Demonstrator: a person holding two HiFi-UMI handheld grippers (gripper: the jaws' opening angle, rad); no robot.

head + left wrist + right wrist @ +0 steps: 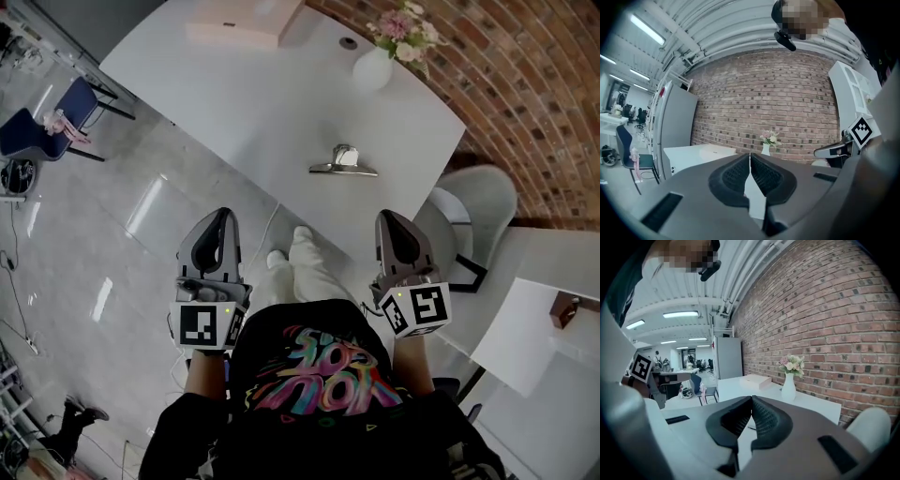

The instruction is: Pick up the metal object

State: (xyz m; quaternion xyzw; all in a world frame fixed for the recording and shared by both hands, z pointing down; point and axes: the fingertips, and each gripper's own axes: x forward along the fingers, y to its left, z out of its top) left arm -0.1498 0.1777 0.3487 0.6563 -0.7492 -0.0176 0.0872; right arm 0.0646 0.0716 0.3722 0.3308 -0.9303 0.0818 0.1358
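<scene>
The metal object (343, 161), a shiny clip-like piece with a flat base, lies on the white table (281, 112) near its front right edge. Both grippers hang in front of the table, short of its edge and apart from the object. My left gripper (223, 216) is over the floor at the left, its jaws closed tip to tip with nothing between them (750, 157). My right gripper (386, 217) sits just below and to the right of the object, also shut and empty (751, 399).
A white vase of flowers (373, 67) and a flat pink box (239, 28) stand at the table's far side. A white chair (478, 202) is at the right, beside a brick wall (525, 84). A blue chair (37, 127) stands far left.
</scene>
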